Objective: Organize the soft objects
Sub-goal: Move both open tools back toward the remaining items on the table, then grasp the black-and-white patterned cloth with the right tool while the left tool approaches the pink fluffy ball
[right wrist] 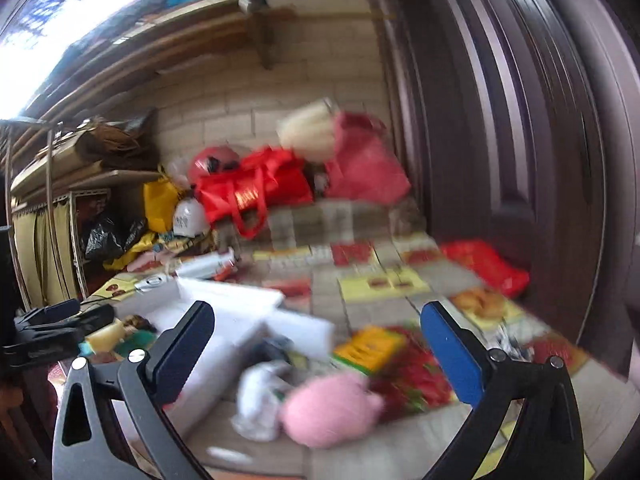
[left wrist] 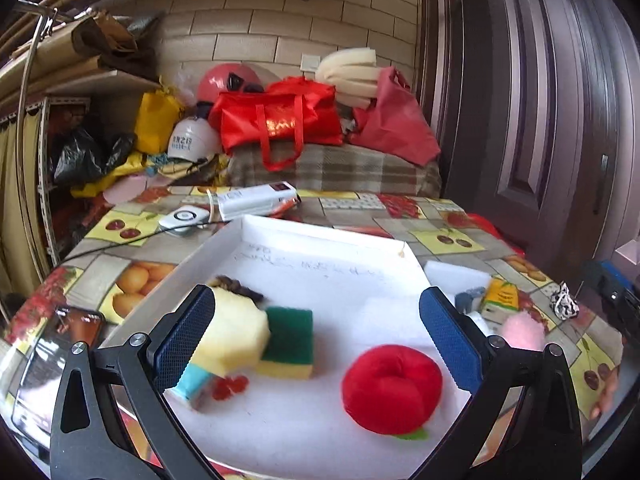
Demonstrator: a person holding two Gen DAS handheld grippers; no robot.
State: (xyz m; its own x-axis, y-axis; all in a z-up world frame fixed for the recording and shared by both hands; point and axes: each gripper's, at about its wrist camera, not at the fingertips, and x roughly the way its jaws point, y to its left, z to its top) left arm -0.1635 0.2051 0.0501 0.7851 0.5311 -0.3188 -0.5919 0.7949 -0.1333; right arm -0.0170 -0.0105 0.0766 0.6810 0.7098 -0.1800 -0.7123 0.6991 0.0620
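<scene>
Red plush [left wrist: 392,388] in white tray [left wrist: 320,236]; both hand-held grippers [left wrist: 316,336] [right wrist: 316,344] spread apart, hovering.

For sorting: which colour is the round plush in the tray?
Red, clearest in the left wrist view.

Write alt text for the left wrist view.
The open left gripper hovers over a white tray holding a red plush apple, a green-and-yellow sponge and a pale yellow sponge, on a fruit-print tablecloth.
</scene>
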